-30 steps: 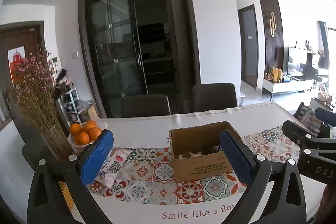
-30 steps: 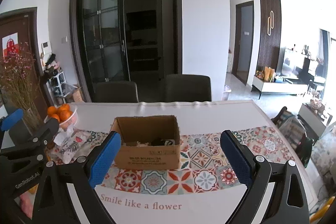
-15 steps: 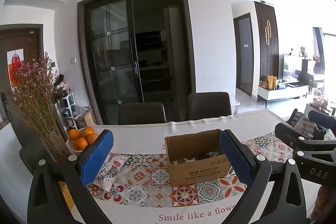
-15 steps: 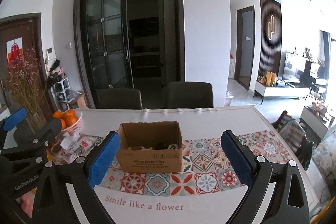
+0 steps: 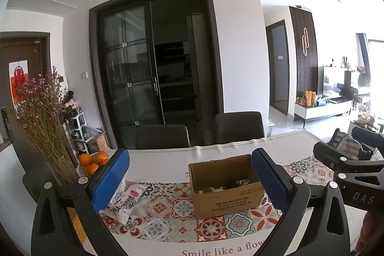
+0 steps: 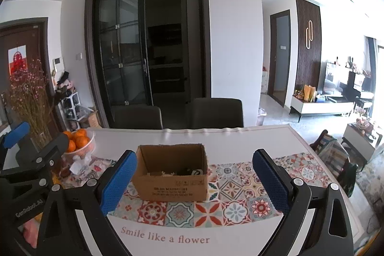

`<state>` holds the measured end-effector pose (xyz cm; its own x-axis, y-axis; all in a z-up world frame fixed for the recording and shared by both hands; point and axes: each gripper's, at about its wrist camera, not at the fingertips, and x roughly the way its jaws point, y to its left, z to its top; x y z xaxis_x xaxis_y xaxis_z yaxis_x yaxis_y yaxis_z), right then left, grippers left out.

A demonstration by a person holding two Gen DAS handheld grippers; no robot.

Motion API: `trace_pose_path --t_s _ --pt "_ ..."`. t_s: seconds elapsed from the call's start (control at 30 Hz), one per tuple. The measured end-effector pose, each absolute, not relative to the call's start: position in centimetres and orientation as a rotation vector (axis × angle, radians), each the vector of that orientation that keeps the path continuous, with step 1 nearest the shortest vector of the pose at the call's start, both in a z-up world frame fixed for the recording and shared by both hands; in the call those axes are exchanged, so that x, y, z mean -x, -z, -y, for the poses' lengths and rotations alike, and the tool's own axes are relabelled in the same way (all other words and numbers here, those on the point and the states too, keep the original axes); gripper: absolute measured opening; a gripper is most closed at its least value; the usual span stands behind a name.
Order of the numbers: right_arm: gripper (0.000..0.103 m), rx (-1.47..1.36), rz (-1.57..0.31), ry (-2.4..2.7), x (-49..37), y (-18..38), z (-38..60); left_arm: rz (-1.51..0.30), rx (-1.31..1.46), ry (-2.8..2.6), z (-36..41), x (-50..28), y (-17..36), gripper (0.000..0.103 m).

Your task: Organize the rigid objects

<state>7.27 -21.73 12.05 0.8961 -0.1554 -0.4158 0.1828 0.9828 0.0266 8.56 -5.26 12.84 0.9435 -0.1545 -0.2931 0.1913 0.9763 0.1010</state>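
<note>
Cardboard box (image 6: 171,172) on table (image 6: 240,138), contents indistinct.
Left gripper (image 5: 192,184) and right gripper (image 6: 194,184): jaws wide apart, empty; advise approaching box squarely from above.

front: table (image 6: 240,138) bare | centre: box (image 6: 171,184) | left: fruit bowl (image 6: 82,148)

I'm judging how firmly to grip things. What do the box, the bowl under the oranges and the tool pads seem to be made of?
Box: brown corrugated cardboard, matte, printed side, open top. Bowl: white, smooth, probably ceramic or plastic; too small to tell. Pads: blue, dimpled, likely rubber.
</note>
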Motion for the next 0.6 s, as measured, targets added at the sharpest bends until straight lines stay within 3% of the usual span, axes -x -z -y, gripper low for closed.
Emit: trace_pose_path --t_s 0.6 --pt "0.098 -0.068 -0.422 0.168 -7.12 -12.17 21.68 -0.269 -0.125 0.171 5.28 -7.91 -13.12 0.103"
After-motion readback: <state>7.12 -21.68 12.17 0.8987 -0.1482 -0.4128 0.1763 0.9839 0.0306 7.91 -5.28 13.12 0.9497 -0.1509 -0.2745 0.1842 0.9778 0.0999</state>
